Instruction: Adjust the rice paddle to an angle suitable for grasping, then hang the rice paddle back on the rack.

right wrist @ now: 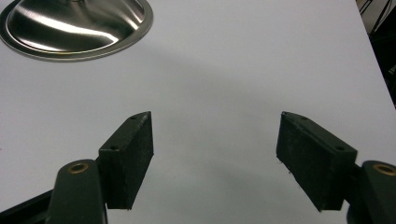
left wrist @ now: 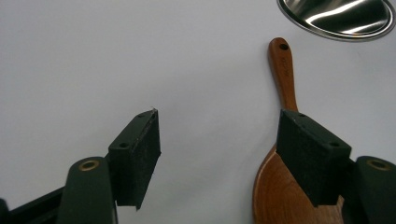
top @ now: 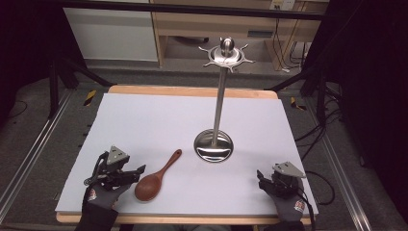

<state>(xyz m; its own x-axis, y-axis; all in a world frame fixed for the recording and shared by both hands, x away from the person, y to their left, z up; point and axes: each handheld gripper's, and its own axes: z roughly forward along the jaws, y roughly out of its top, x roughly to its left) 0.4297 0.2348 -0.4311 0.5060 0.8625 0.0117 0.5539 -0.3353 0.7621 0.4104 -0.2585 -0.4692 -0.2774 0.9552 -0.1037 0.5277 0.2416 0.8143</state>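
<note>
White-covered surface (top: pixel 159 120) first, then the steel utensil stand (top: pixel 220 106) at its middle, hooks bare. We've got the wooden spoon (top: pixel 155 179) lying flat just beside the left gripper (top: pixel 126 174), handle pointing toward the stand's base. Both grippers are wide open, holding nothing; right gripper (top: pixel 269 182) sits well apart. We're at the approach step: next we need the left jaws straddling the handle.
</note>
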